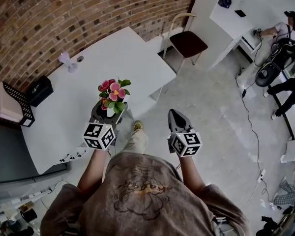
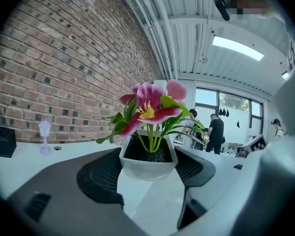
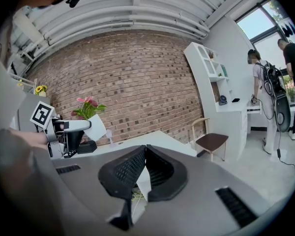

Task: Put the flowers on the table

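Firmly, my left claw (image 2: 148,157) was clamped on the white pot (image 2: 146,169) of pink flowers (image 2: 150,107), one jaw on each side. In the head view it sat mid-frame over the near edge of the white desk (image 1: 123,48). My right claw (image 3: 145,154) was pressed together on nothing, lower right of centre, over the floor (image 1: 211,107). A black box (image 1: 39,90) stood on the desk's left end.

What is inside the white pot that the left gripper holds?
Dark soil fills the pot, and green stems with pink flowers rise from it. The pot's wall hides anything below the soil surface.
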`<state>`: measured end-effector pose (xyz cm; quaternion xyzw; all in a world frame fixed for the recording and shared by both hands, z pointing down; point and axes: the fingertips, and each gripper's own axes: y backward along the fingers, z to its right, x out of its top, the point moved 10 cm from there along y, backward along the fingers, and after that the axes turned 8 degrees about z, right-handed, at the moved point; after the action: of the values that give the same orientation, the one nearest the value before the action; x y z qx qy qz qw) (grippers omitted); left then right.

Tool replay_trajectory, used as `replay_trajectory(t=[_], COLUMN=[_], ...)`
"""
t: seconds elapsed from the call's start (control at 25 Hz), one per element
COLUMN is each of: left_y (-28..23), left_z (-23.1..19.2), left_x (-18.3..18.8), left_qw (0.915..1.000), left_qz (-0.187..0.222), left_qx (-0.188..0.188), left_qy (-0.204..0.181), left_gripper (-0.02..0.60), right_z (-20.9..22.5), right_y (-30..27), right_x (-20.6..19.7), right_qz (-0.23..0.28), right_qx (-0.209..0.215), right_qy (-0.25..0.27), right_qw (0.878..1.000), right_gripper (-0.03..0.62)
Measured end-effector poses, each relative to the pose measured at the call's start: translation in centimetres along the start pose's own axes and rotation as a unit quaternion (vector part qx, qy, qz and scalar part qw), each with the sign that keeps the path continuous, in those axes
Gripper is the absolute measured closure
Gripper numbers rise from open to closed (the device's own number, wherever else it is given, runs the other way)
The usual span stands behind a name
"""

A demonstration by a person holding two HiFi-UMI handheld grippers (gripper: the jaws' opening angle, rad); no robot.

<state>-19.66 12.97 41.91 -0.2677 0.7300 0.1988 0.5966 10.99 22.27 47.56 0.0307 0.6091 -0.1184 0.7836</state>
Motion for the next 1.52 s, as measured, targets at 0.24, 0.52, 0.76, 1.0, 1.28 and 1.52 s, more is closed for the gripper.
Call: replay_trajectory(t=[0.24, 0.52, 0.76, 1.0, 1.28, 1.52], left_y=[-4.9, -10.6, -15.4, -20.3, -24.6, -27.0], left_z=[-1.7, -4.7, -6.7, -8.5, -10.4, -12.0], left_x=[0.8, 1.8, 2.3, 2.7, 2.6, 2.7], left_qw=[0.9999, 0.9998, 0.9997, 0.9994, 0.9991, 0.9992], left_qz=[0.008, 0.008, -0.001, -0.007, -0.015, -0.020], left_qx=[-0.009, -0.013, -0.024, -0.035, -0.037, -0.034], left_qy=[-0.002, 0.009, 0.011, 0.004, 0.008, 0.005], left_gripper=[0.230, 0.230, 0.230, 0.230, 0.230, 0.230], right_z=[2.2, 4.0, 5.4, 7.2, 8.8, 9.4], right_y=[-4.2, -9.3, -12.9, -15.7, -19.5, -21.6], right_x=[1.1, 2.9, 4.2, 5.3, 5.6, 5.9], right_qz=[0.000, -0.001, -0.011, -0.017, -0.023, -0.028], right_qx=[0.000, -0.001, -0.014, -0.023, -0.029, -0.029], right_qy=[-0.002, -0.005, 0.010, 0.013, 0.004, -0.003], right_qw=[1.000, 1.000, 1.000, 0.999, 0.999, 0.999], right_gripper=[0.589, 0.589, 0.589, 0.589, 0.589, 0.589])
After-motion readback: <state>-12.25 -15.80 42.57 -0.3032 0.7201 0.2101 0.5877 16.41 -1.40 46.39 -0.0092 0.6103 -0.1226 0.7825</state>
